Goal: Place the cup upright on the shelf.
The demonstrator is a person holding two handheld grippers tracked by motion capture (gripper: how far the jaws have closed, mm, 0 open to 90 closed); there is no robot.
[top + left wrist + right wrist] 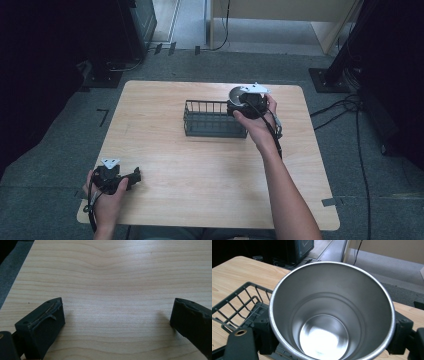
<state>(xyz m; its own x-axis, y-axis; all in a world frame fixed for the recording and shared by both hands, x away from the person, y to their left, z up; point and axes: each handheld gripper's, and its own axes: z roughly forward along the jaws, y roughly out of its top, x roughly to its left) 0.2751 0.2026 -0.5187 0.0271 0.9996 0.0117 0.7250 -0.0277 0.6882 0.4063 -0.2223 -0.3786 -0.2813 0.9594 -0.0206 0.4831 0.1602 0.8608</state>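
I am working at a light wooden table (200,170), and I am placing everything else by the dark wire basket (215,119) sitting at the table's middle, toward the far edge. The basket is lying with its long side across the table, and its bars are showing at the left of the right gripper view. Just at the basket's right end I am holding a steel cup (332,312), upright and open at the top, its shiny inside bare down to the bottom. My right gripper (246,106) is clamping that cup, one black jaw pressing each side of its wall, beside the basket's right end; whether the cup is touching the table I cannot tell. My left gripper (134,177) is resting well apart from the basket, toward the near left corner of the table, jaws standing wide apart over bare wood with nothing between them.
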